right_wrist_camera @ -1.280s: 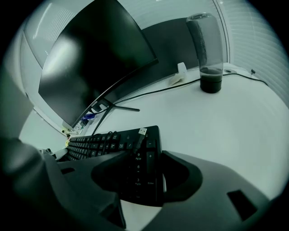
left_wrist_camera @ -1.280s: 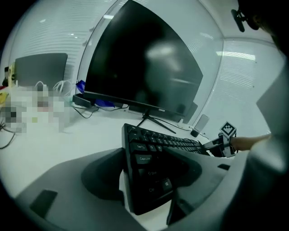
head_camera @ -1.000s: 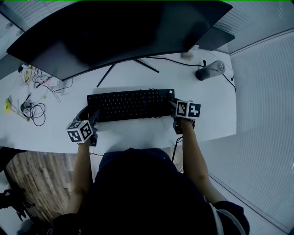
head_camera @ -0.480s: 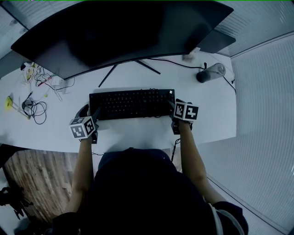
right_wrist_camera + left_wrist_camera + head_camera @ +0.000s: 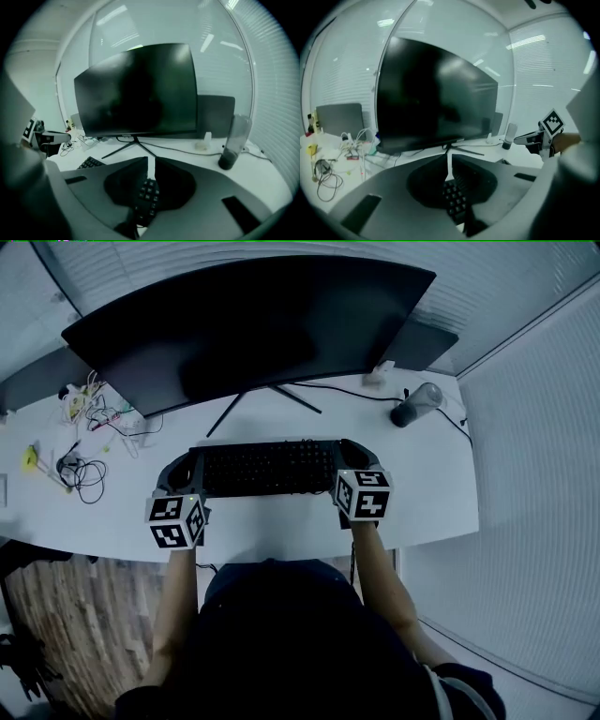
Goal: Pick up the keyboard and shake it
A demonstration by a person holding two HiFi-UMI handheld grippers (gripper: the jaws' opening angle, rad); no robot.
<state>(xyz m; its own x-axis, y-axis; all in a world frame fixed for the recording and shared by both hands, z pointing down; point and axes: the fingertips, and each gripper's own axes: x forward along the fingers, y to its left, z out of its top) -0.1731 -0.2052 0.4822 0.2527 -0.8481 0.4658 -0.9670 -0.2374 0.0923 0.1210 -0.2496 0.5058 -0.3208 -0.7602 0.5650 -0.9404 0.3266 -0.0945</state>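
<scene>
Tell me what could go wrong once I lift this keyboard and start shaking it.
1. The left gripper and right gripper are closing on only the short ends of the keyboard, so a shallow bite might slip during shaking.
2. The stand legs of the monitor reach toward the keyboard's far edge, and a forward swing could strike them.
3. The upright bottle stands beyond the right gripper and could get knocked over.
</scene>
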